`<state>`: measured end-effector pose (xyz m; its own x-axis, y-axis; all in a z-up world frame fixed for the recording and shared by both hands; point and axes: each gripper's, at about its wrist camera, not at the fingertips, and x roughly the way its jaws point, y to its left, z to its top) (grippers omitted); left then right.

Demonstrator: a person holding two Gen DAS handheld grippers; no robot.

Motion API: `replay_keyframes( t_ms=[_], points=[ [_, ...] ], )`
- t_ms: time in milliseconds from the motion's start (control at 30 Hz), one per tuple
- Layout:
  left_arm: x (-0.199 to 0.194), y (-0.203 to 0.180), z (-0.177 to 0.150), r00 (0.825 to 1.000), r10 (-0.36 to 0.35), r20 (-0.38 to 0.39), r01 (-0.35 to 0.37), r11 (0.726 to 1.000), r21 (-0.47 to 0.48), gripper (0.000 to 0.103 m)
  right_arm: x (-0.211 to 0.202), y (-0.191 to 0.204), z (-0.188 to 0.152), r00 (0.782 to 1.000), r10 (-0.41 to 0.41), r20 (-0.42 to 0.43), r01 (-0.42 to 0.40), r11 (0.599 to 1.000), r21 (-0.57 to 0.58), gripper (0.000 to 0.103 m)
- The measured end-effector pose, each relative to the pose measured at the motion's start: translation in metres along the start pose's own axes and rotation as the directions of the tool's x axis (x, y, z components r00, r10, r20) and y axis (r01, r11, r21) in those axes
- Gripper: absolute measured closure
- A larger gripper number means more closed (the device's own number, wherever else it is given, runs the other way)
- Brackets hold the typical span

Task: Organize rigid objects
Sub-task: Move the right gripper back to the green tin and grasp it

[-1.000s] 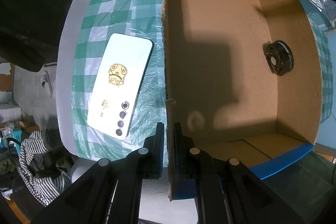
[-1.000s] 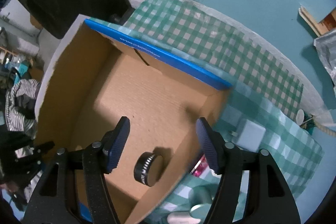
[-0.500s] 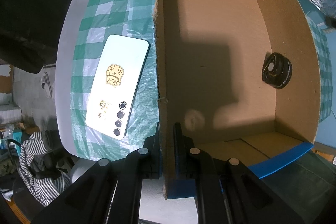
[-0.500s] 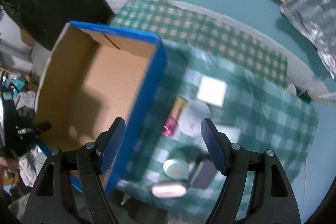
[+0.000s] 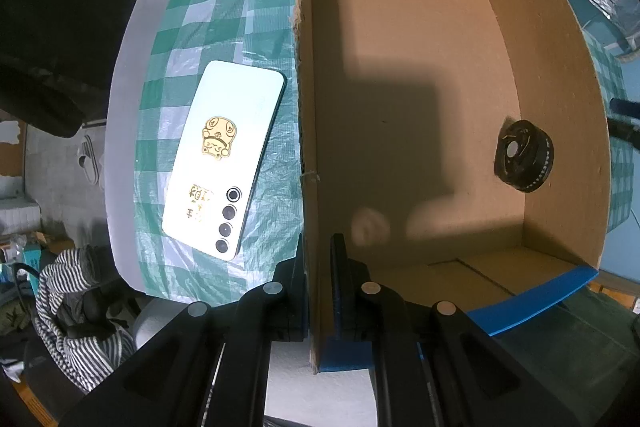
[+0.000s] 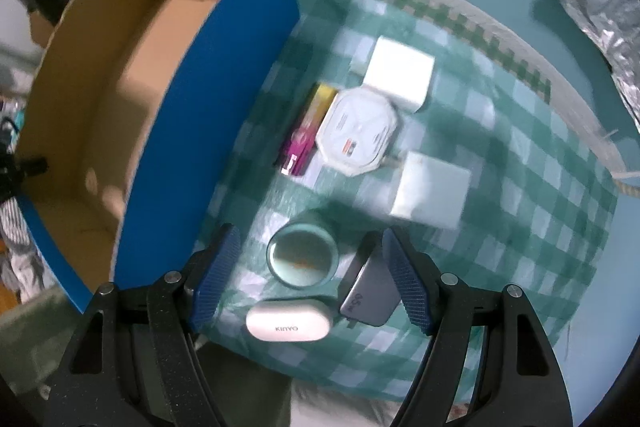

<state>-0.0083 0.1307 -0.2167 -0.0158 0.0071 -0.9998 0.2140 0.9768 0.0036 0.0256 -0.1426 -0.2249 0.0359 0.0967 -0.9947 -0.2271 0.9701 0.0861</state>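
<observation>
- The cardboard box (image 5: 420, 99), brown corrugated inside with blue outer faces, stands on the worktop (image 6: 520, 187), whose cover is a green-and-white checked plastic sheet.
- A black, ribbed round part (image 5: 523, 161) lies inside near the box's far wall.
- The left tool (image 5: 318, 283) is clamped on the box's raw-edged near wall.
- A glossy white phone (image 5: 224, 159) lies flat just outside that wall.
- The right tool (image 6: 310, 277), blue textured pads spread apart, hovers over a round teal lid (image 6: 302, 254), a smooth white oval case (image 6: 289, 319) and a grey block (image 6: 370, 297).
</observation>
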Motion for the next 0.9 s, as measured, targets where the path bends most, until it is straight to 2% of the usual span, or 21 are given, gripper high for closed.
replay_keyframes(
  t_ms=[233,300,567,667,900],
  points=[
    [0.001,0.0,-0.001,1.0,0.002,-0.003,-0.002,1.0,-0.006,0.094,0.02,0.007,-0.007,1.0,-0.023,-0.019,0.022,0.999,-0.048,0.028],
    [0.001,0.001,-0.001,1.0,0.002,-0.003,-0.002,1.0,-0.008,0.094,0.025,0.007,-0.008,0.999,-0.032,-0.028,0.03,0.998,-0.056,0.035],
    [0.002,0.001,-0.002,1.0,0.005,-0.002,-0.005,1.0,-0.002,0.094,0.041,0.01,-0.012,0.999,-0.02,-0.044,0.017,0.998,-0.057,0.044],
    [0.003,0.001,-0.002,1.0,0.003,-0.002,-0.003,1.0,-0.002,0.094,0.045,0.01,-0.011,0.999,-0.015,-0.05,0.012,0.999,-0.049,0.056],
    [0.004,0.002,-0.002,1.0,0.004,-0.004,-0.004,1.0,0.004,0.095,0.047,0.009,-0.011,0.999,-0.002,-0.045,0.0,1.0,-0.031,0.059]
  ],
)
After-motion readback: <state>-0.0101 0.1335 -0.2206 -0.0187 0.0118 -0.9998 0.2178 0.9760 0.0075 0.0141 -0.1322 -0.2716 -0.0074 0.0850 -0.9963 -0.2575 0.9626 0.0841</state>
